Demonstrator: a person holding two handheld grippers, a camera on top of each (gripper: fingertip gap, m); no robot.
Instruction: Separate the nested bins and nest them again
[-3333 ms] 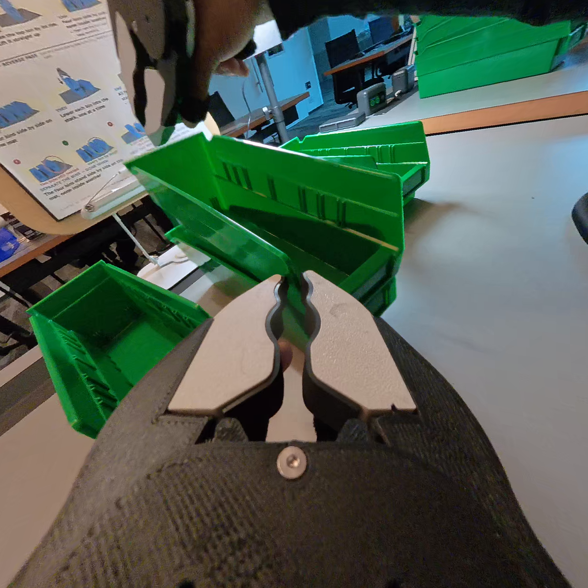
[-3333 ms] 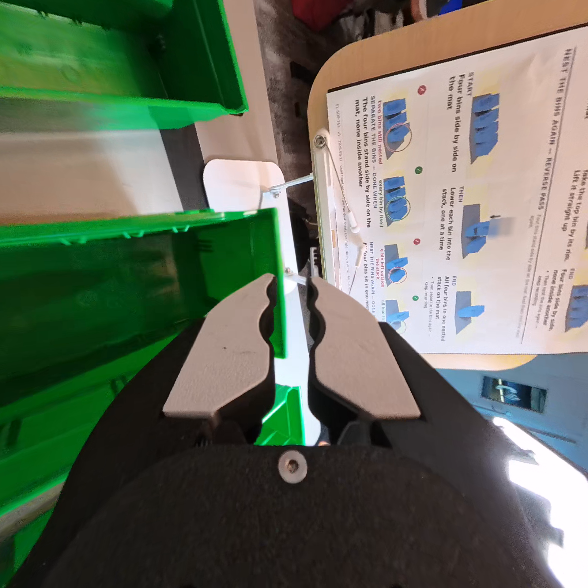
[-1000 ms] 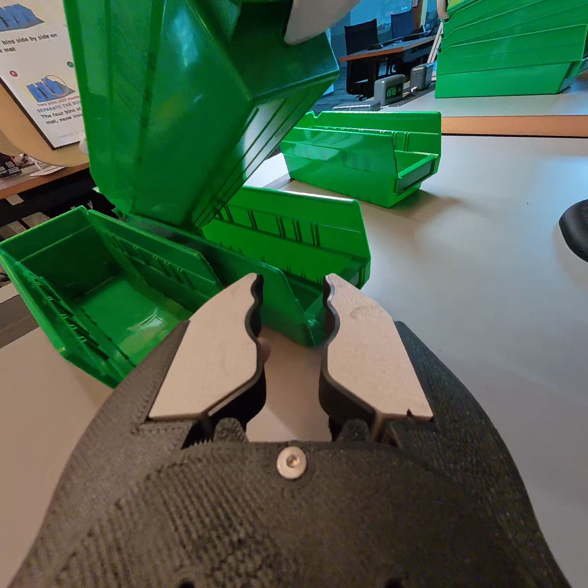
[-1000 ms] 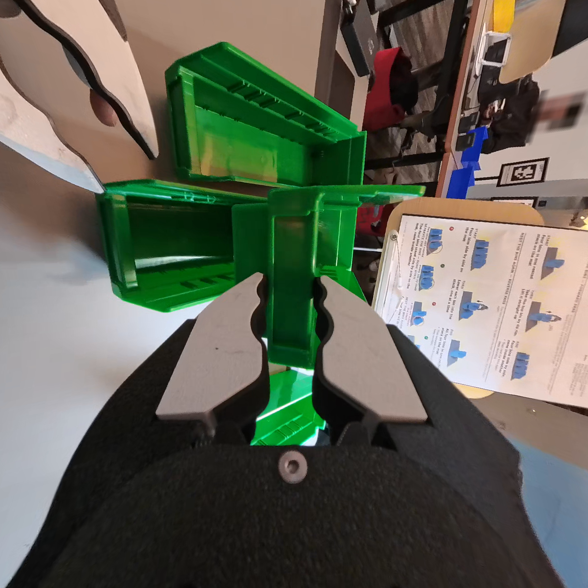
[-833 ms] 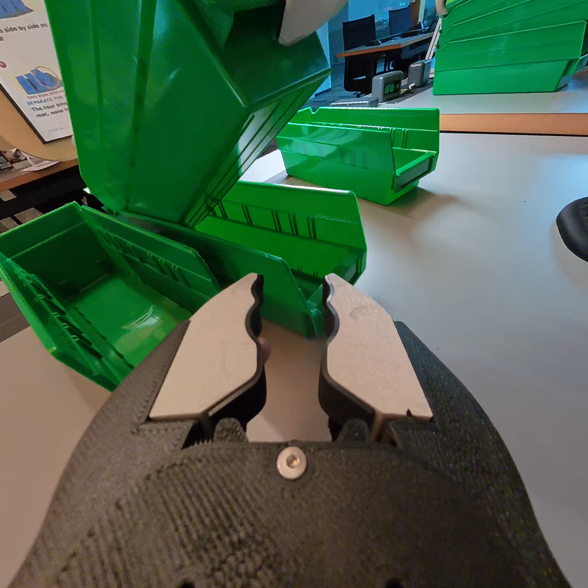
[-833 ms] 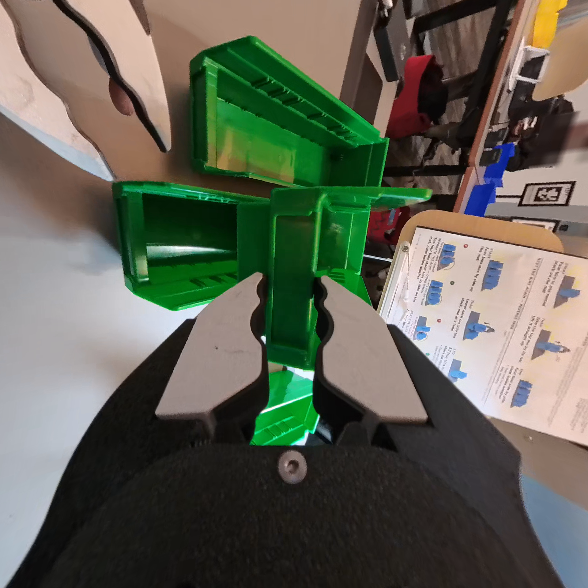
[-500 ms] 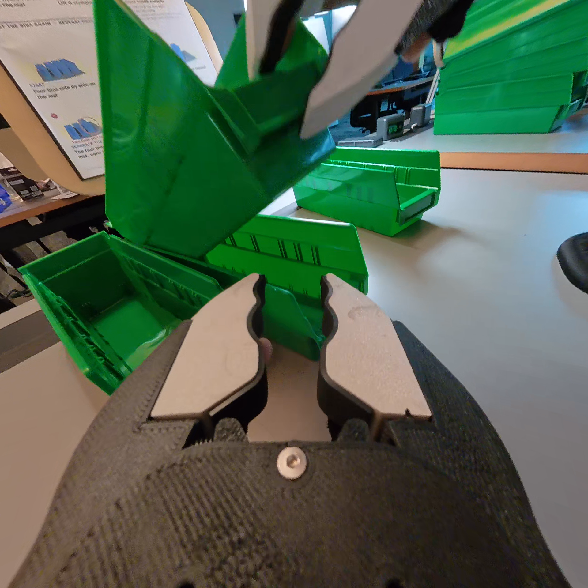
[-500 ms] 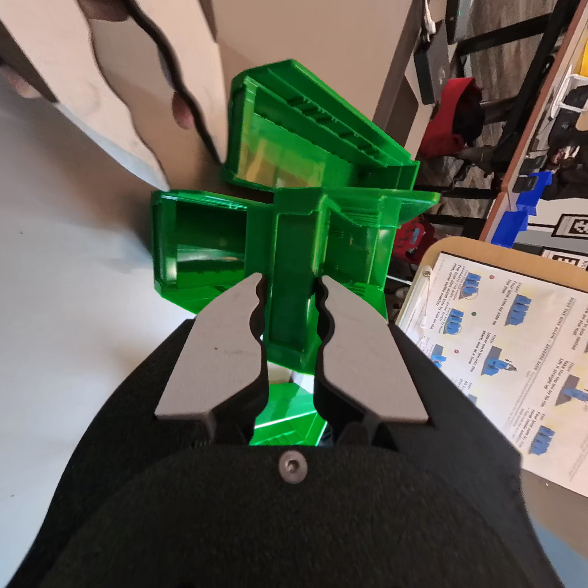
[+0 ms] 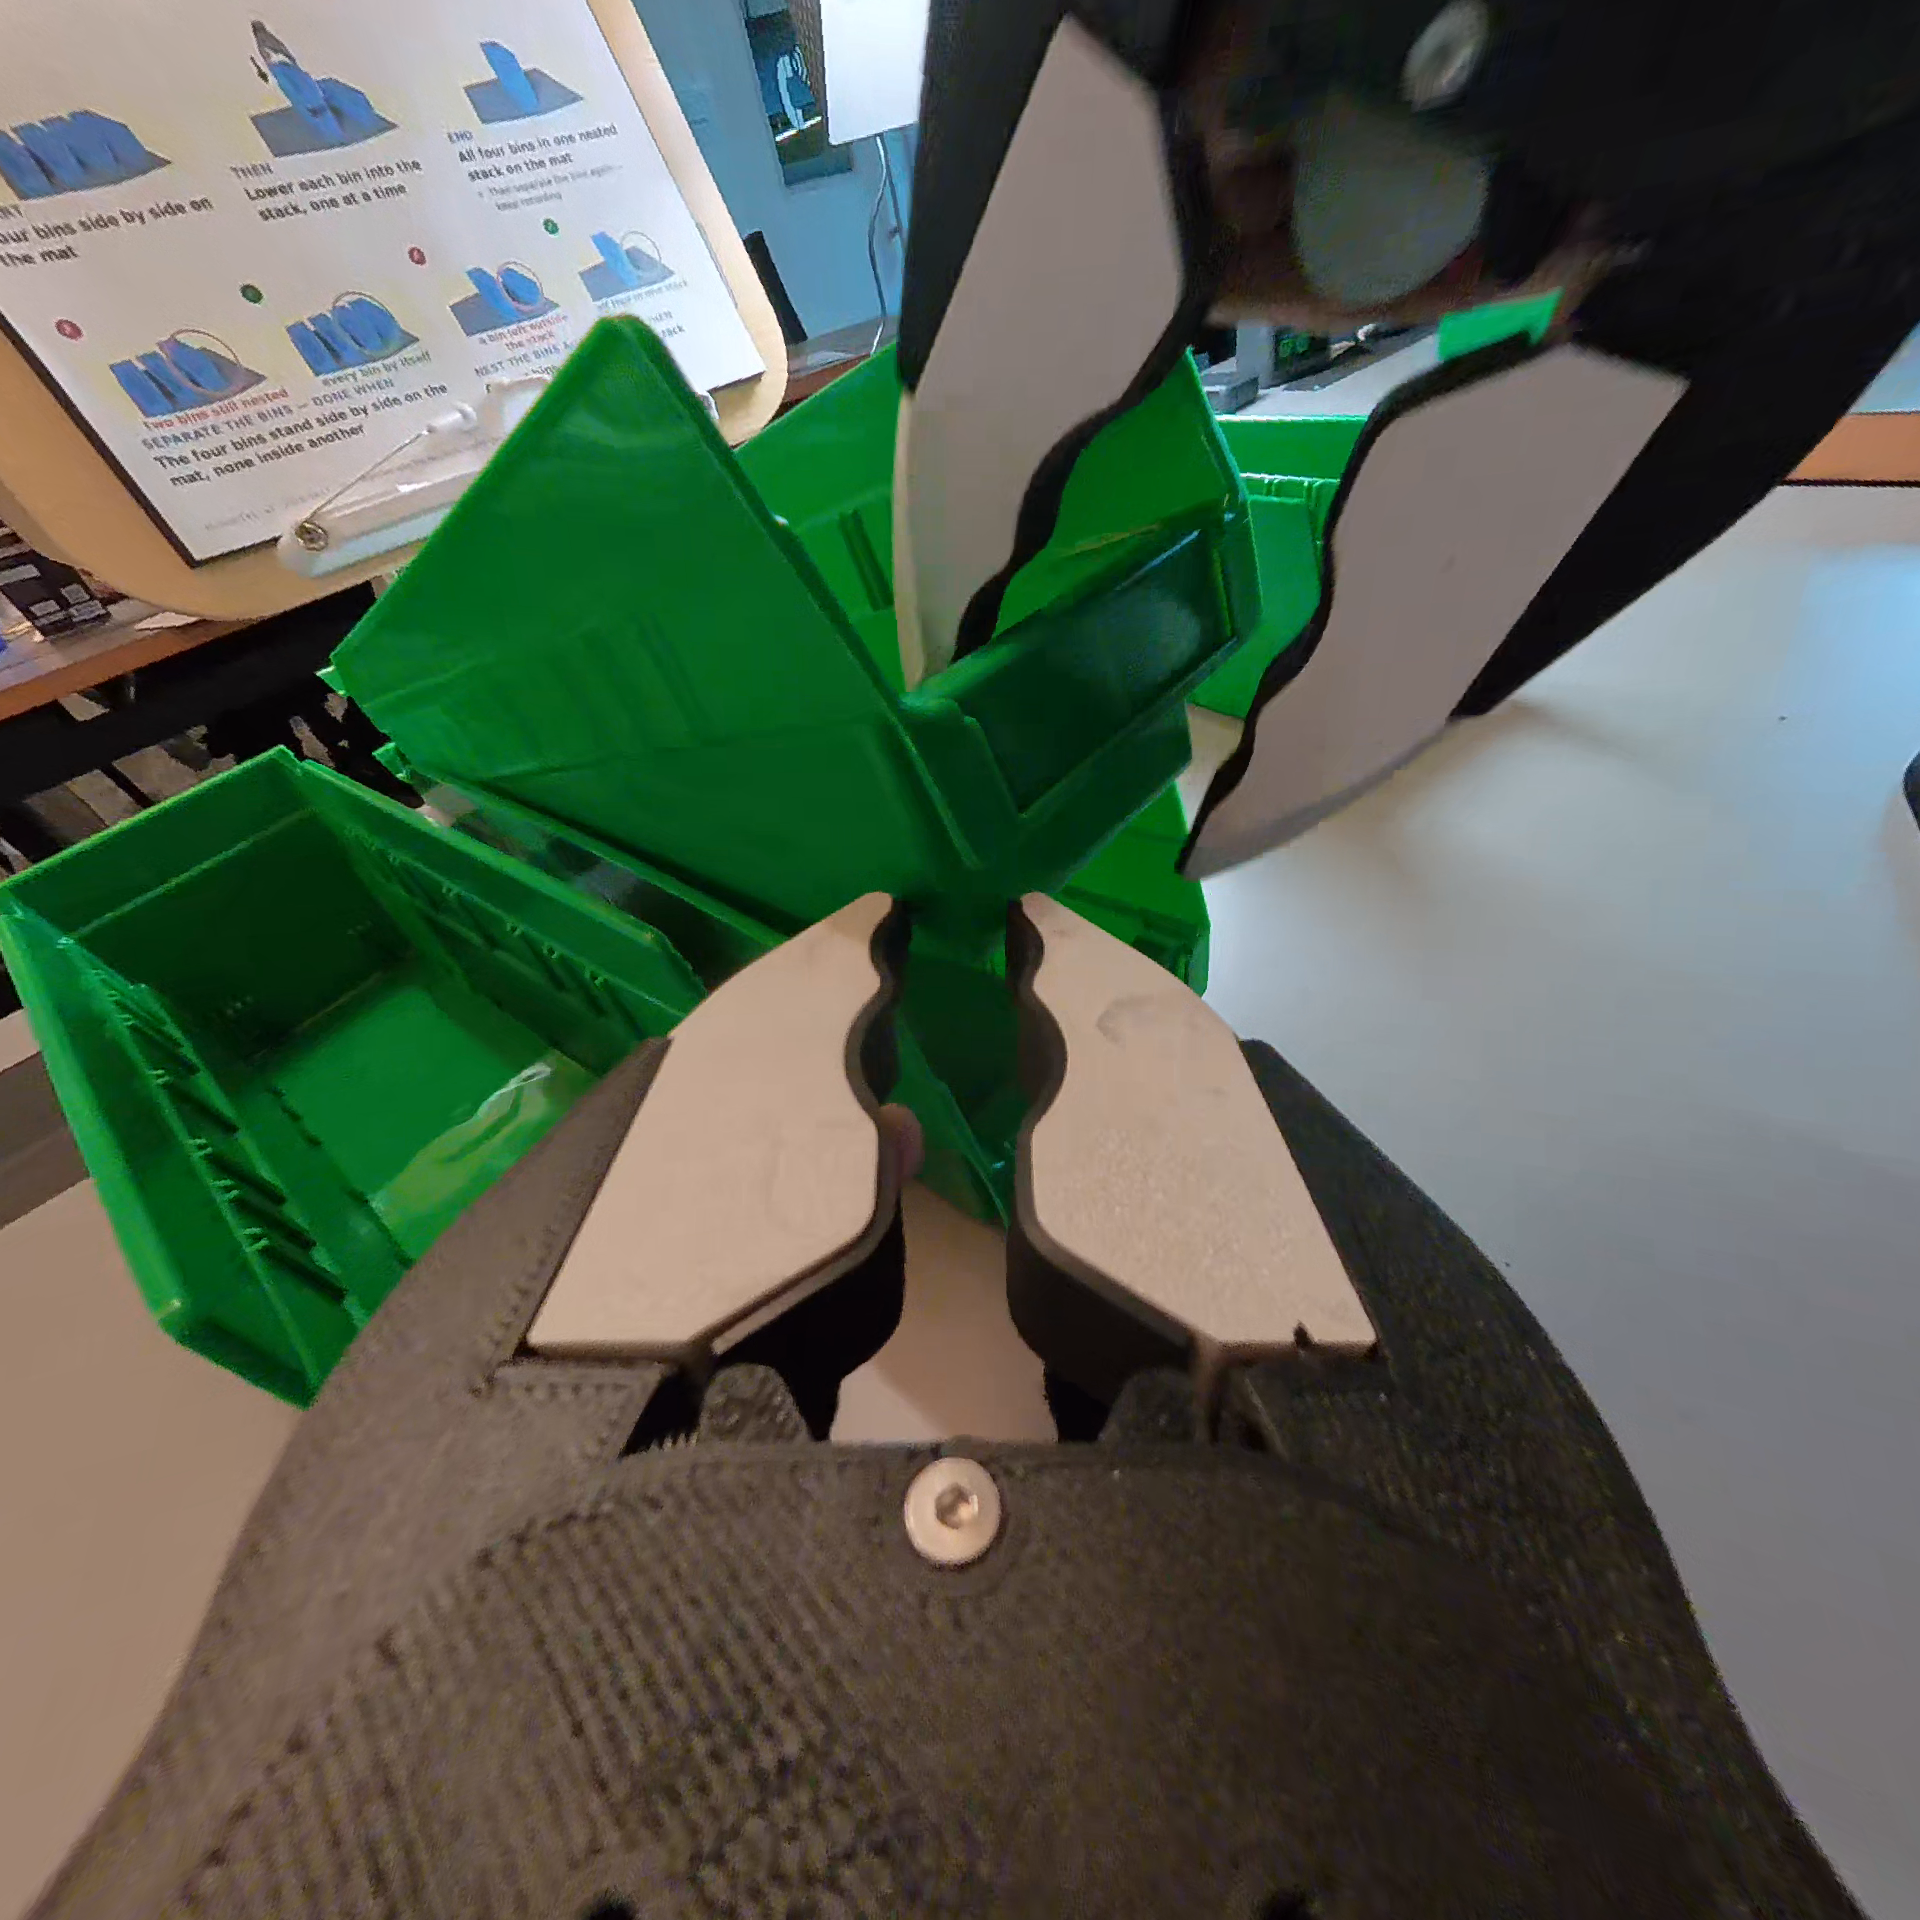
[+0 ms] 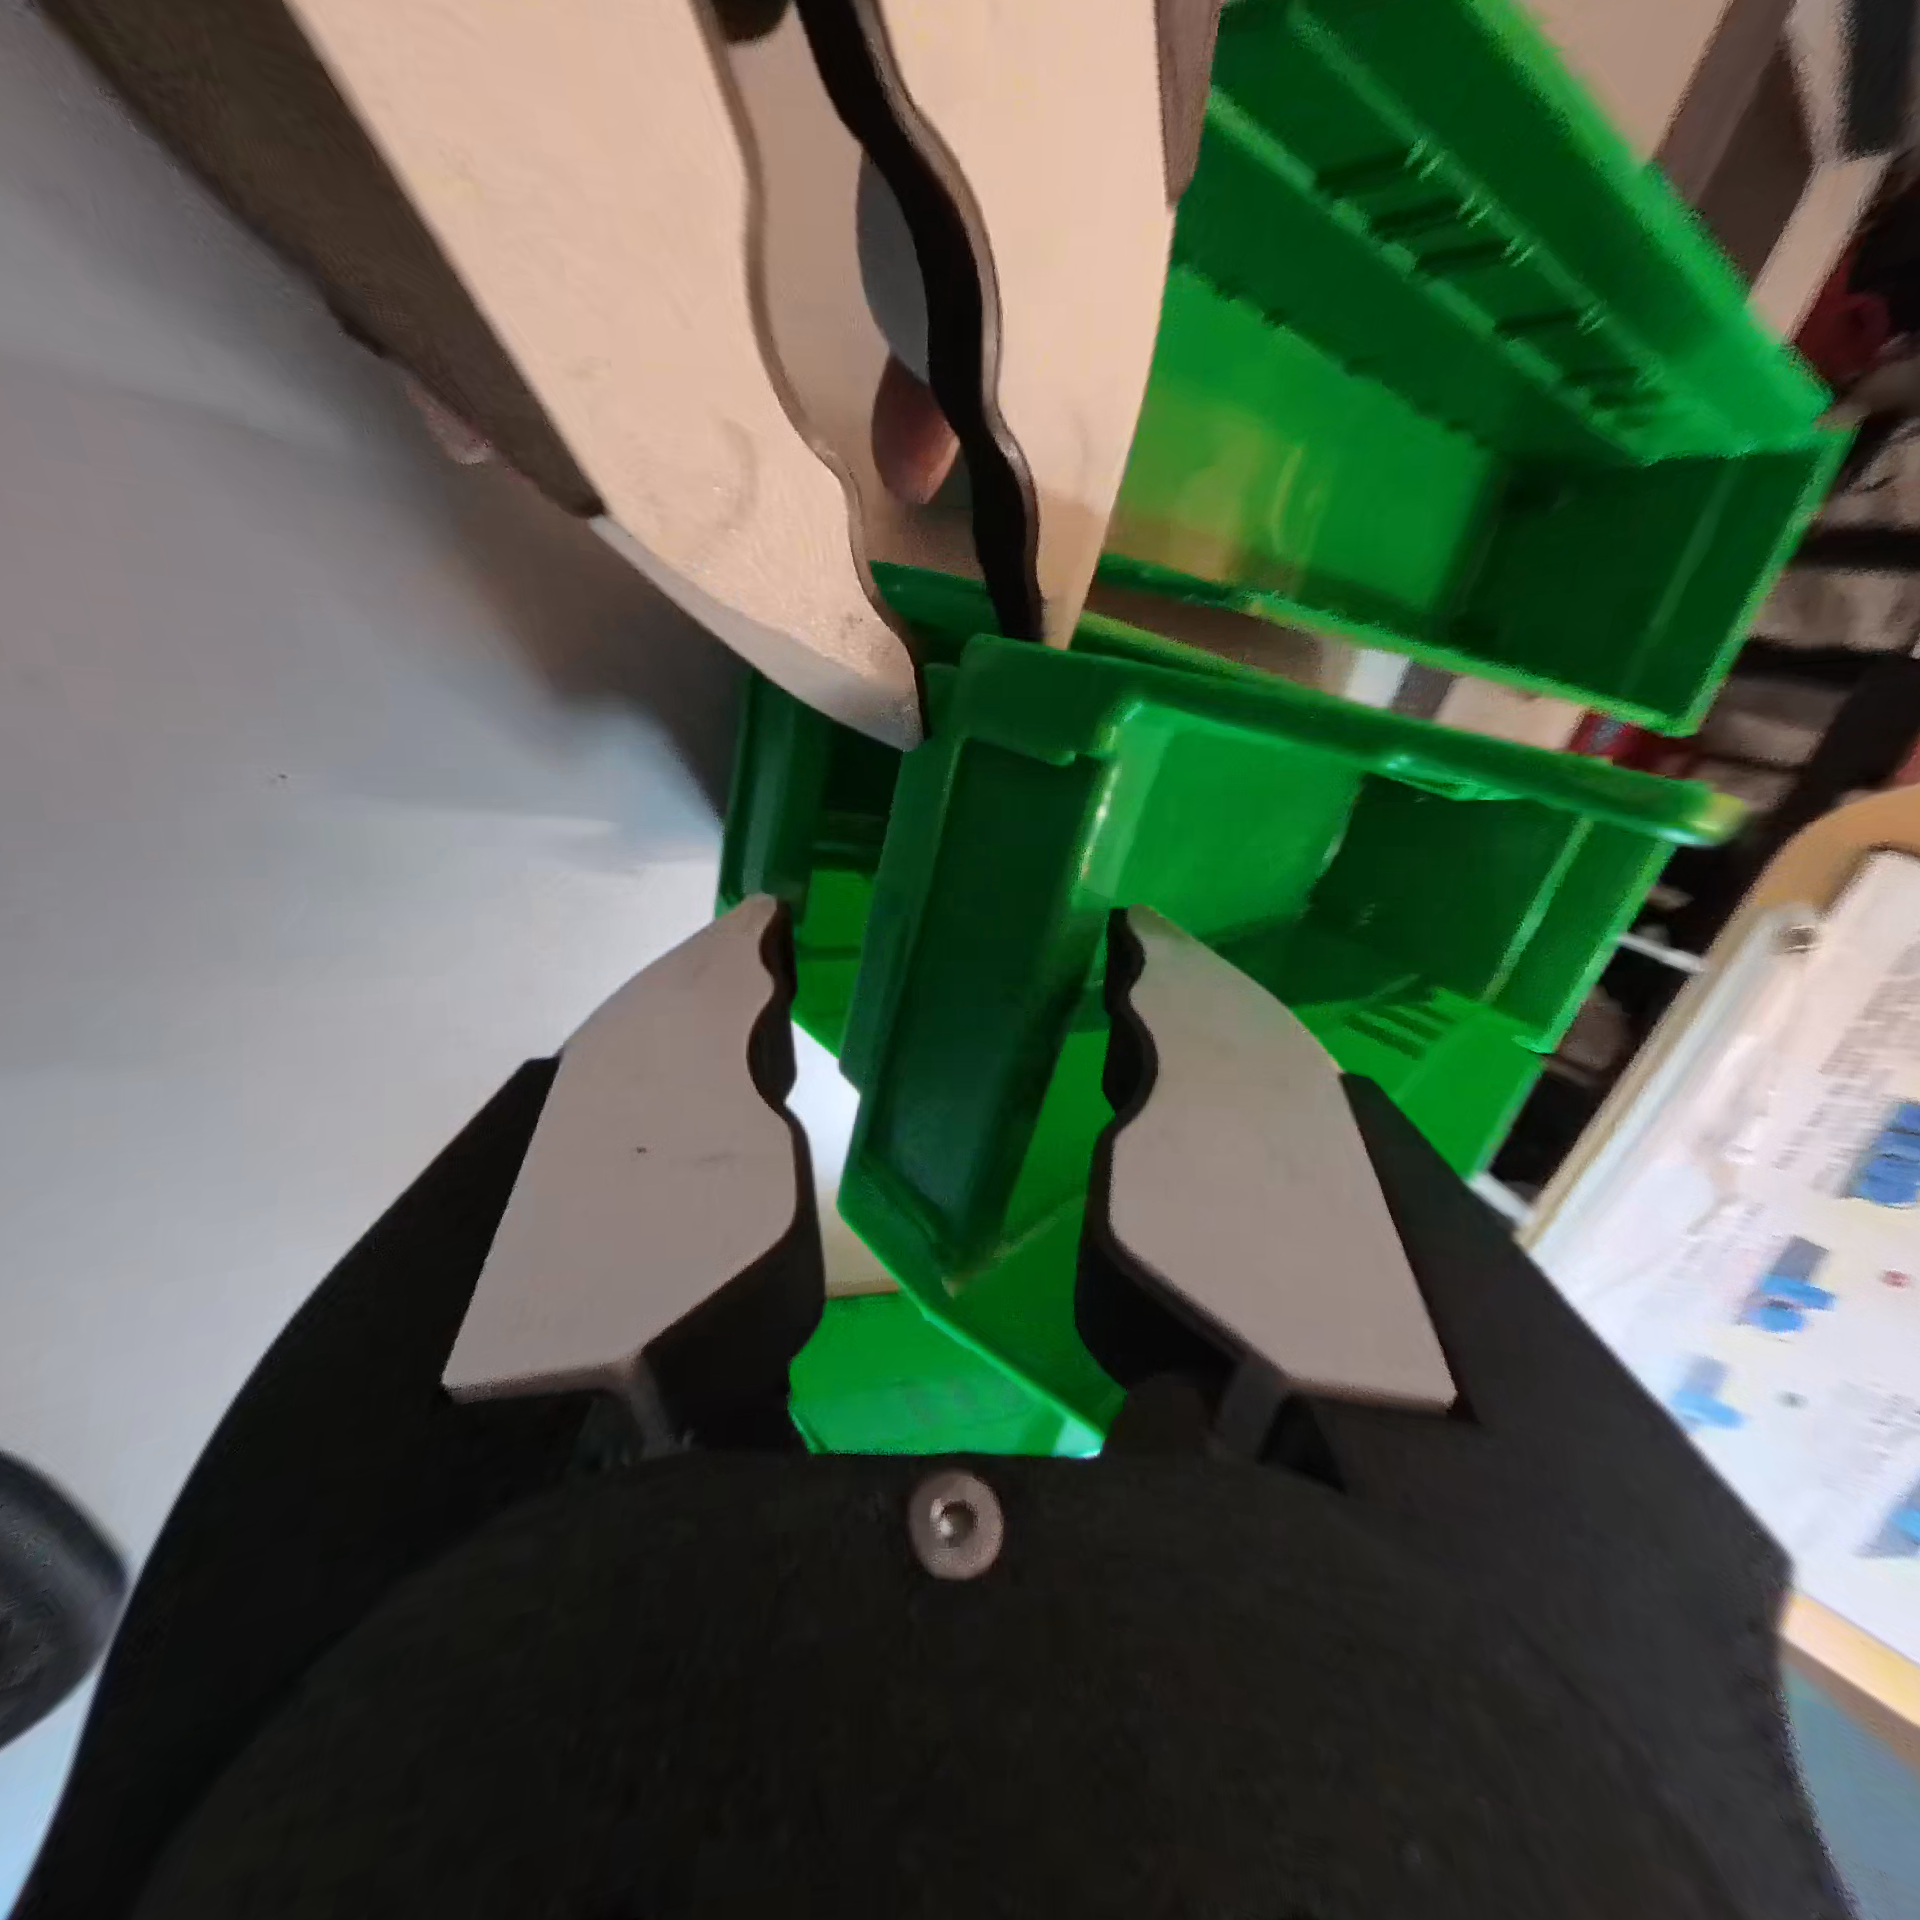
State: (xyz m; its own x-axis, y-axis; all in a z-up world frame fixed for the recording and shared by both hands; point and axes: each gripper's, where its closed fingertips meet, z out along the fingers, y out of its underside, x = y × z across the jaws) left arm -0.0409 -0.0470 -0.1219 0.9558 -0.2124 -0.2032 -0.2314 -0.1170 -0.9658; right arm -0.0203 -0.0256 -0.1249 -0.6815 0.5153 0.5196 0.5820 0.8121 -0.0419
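Two grippers: we see both at one tilted green bin, held above the table.
Left gripper: jaws narrowed around the front corner of a bin wall; whether they actually pinch it we cannot tell.
Right gripper: jaws spread wide, the tilted bin's front lip between them without touching either finger.
Tilted bin: its rear end raised, its front low over a second bin on the table.
Open bin: empty, just left of that pair.
Instruction sheet: clipped to a board behind the bins.
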